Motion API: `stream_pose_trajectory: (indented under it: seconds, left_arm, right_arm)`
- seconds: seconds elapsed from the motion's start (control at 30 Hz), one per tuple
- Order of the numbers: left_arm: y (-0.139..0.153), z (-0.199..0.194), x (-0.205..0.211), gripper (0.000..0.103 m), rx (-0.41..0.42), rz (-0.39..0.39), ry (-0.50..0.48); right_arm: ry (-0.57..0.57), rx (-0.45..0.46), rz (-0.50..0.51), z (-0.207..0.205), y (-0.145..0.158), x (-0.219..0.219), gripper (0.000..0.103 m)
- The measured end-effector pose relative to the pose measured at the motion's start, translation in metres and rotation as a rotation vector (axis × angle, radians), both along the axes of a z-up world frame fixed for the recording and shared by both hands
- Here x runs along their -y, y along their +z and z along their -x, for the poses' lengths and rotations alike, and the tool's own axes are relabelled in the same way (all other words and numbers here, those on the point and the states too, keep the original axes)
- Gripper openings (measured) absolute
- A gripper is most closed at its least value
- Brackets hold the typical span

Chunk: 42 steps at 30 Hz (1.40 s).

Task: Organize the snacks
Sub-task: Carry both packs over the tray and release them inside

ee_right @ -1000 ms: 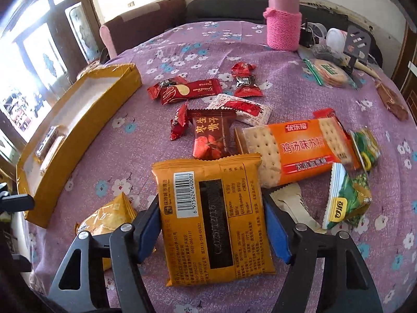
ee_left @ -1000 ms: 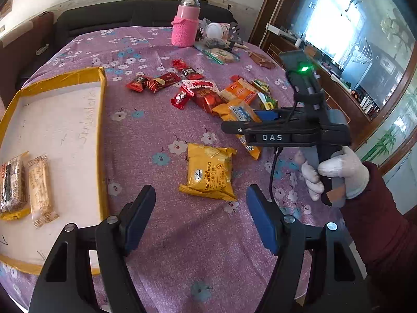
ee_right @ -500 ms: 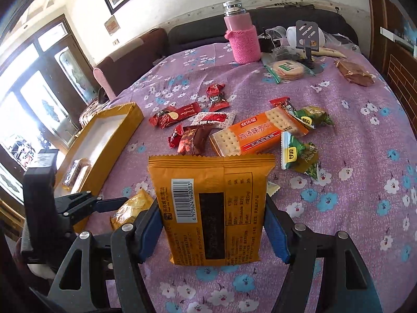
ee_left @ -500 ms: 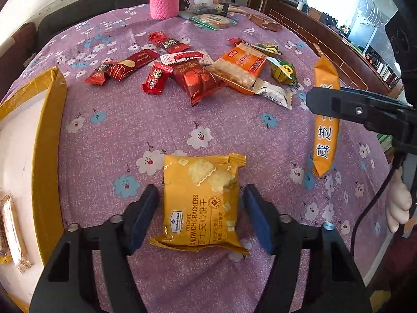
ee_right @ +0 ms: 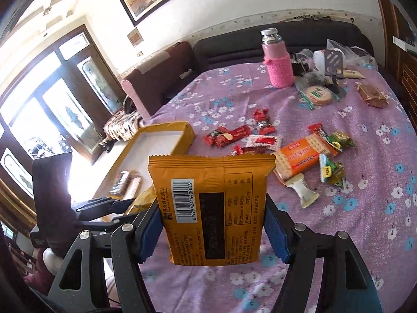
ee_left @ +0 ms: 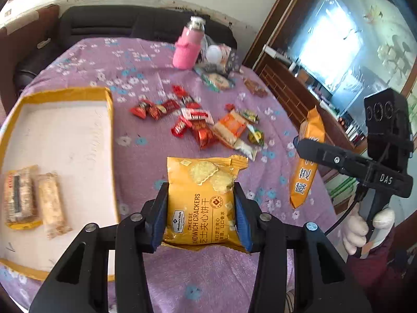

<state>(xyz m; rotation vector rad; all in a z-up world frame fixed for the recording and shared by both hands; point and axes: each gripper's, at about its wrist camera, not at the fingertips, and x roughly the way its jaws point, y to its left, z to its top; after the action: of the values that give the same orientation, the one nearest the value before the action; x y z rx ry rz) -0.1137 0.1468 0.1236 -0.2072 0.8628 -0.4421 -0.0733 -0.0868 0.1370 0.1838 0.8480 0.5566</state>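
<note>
Snacks lie scattered over the purple flowered tablecloth [ee_left: 146,156], most of them in a loose heap [ee_left: 208,127] toward the far middle near a pink-sleeved bottle [ee_left: 188,48]. Left gripper [ee_left: 200,216], whose jaws have just been closing, clenches a yellow cheese sandwich cracker pack [ee_left: 202,200] by its sides and holds it clear of the cloth. Right gripper [ee_right: 212,232] grasps an orange cracker packet [ee_right: 211,208] upright, barcode facing the camera. At the left sits a yellow-rimmed box [ee_left: 108,109] with two wrapped bars [ee_left: 34,200] lying side by side inside.
</note>
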Motion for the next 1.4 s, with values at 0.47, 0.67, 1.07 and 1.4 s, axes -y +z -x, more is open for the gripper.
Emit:
stream_pose_trajectory:
  seconds: [0.47,0.67,1.07,1.4]
  left_arm:
    - [0.173,0.021,-0.202,0.044,0.337,-0.214,0.396]
    - [0.11,-0.029,-0.227,0.044,0.222,-0.188,0.429]
    - [-0.053,-0.126,-0.201,0.044,-0.081,-0.132,0.384]
    - [-0.086,-0.158,-0.216,0.045,-0.186,-0.117,0.42]
  right_arm:
    - [0.254,0.059,-0.265,-0.016,0.147,-0.142,0.071]
    - [0.228,-0.035,-0.181,-0.065,0.086,-0.212,0.071]
    - [0.141,-0.209,0.049,-0.129,-0.09,-0.278,0.07]
    - [0.125,-0.216,0.093,-0.15,-0.112,-0.291,0.071]
